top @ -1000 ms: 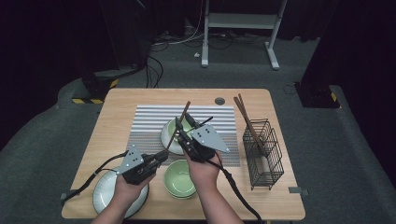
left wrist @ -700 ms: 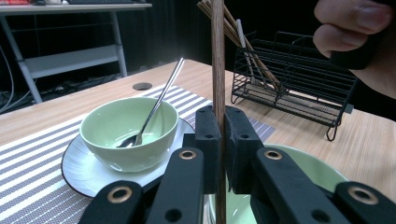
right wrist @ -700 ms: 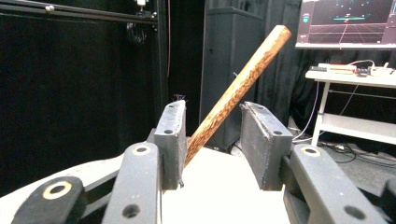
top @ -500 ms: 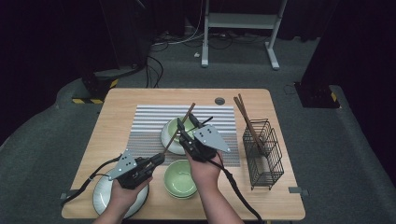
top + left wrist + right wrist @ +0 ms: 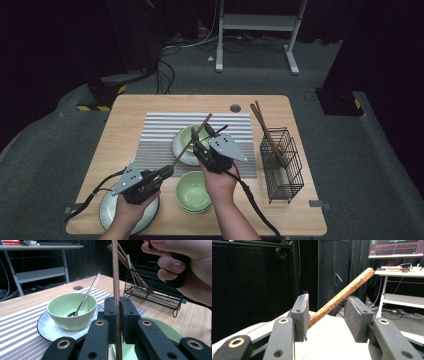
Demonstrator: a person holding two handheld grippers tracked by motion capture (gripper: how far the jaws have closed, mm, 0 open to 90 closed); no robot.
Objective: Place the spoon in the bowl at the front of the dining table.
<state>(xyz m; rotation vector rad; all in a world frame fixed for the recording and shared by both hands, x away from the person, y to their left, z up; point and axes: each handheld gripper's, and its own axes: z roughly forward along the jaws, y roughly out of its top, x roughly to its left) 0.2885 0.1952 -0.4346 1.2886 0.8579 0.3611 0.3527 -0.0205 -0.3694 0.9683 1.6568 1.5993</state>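
The left gripper (image 5: 162,173) was clamped tight on one end of a single wooden chopstick (image 5: 192,139), held over the front half of the table (image 5: 130,107). In the high view the chopstick's long axis ran on a slant, from the left gripper near the front edge up and away toward the far right, its free end reaching over the striped placemat (image 5: 160,132). In the left gripper view the stick (image 5: 115,270) rose straight up between the closed pads.

The right gripper (image 5: 201,136) stood about the upper part of the same chopstick; its jaws had just been opening. In the right gripper view the stick (image 5: 342,296) crossed the gap at an angle, resting against the left pad (image 5: 302,312), while the right pad stood apart from it, so the jaws were partly open and gripped nothing.

There were two green bowls: one (image 5: 184,137) on a plate on the placemat, with a metal spoon (image 5: 86,296) in it, and one (image 5: 192,192) by the front edge. A second plate (image 5: 107,215) lay at the front left corner under the left hand. One black wire rack (image 5: 285,165) by the right edge held more chopsticks (image 5: 265,130); their exact count could not be told.
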